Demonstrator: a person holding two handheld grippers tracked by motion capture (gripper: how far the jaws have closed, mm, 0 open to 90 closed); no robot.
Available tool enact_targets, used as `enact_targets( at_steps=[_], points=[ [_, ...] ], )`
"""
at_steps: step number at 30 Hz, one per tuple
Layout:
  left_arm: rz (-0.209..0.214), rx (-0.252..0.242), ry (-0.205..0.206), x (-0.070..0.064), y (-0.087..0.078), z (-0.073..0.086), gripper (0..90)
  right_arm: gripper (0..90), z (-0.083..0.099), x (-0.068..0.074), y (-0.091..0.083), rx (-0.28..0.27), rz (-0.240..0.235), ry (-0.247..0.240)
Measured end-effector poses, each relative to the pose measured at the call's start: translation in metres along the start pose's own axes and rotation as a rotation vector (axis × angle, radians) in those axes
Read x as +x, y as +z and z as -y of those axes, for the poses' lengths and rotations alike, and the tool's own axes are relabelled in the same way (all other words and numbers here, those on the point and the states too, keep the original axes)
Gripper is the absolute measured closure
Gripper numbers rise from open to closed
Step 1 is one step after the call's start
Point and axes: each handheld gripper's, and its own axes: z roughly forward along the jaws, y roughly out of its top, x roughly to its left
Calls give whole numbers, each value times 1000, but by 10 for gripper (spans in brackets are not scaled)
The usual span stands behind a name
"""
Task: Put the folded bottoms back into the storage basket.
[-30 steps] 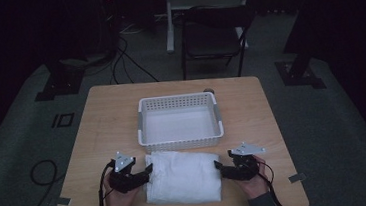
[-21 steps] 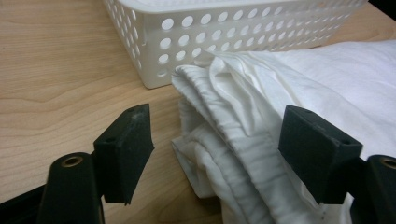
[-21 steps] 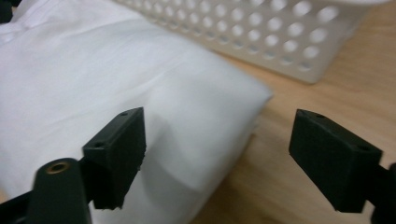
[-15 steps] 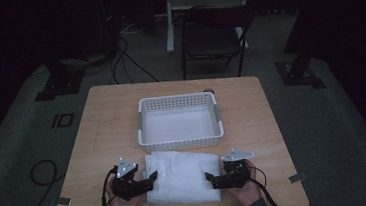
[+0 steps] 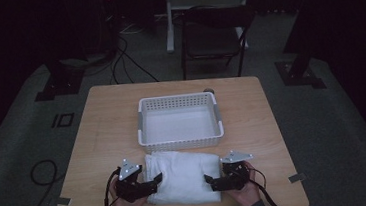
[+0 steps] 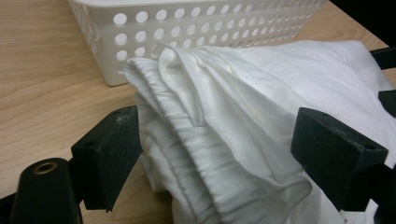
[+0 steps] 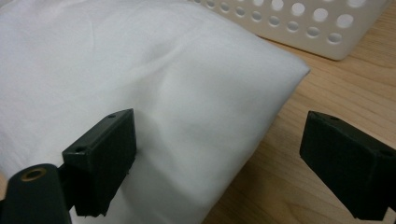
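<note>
Fingers point(image 6: 112, 154) of our left gripper point(image 5: 150, 184) stand wide apart around the gathered left edge of the folded white cloth point(image 5: 183, 176), gripping nothing yet. Our right gripper point(image 5: 214, 182) is just as wide, its jaws straddling the cloth's right corner without closing on it. We see the cloth lying near the front of the table point(image 5: 107, 124), with the white perforated basket point(image 5: 181, 144) just behind it, touching or nearly so.

Left gripper point(image 5: 153, 181) and right gripper point(image 5: 211, 181) face inward, fingers spread.
</note>
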Motion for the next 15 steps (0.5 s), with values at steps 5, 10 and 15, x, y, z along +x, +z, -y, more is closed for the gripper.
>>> enact_targets(
  at_steps=[5,10,15],
  points=[
    [6,-20,7,-4,-4,-2,154,108,0,-1,0,1,-2,3],
    [-13,15,30,-9,4,1,144,108,0,-1,2,7,-3,5],
    [-12,43,14,-5,16,8,141,108,2,-1,6,21,-4,5]
  ],
)
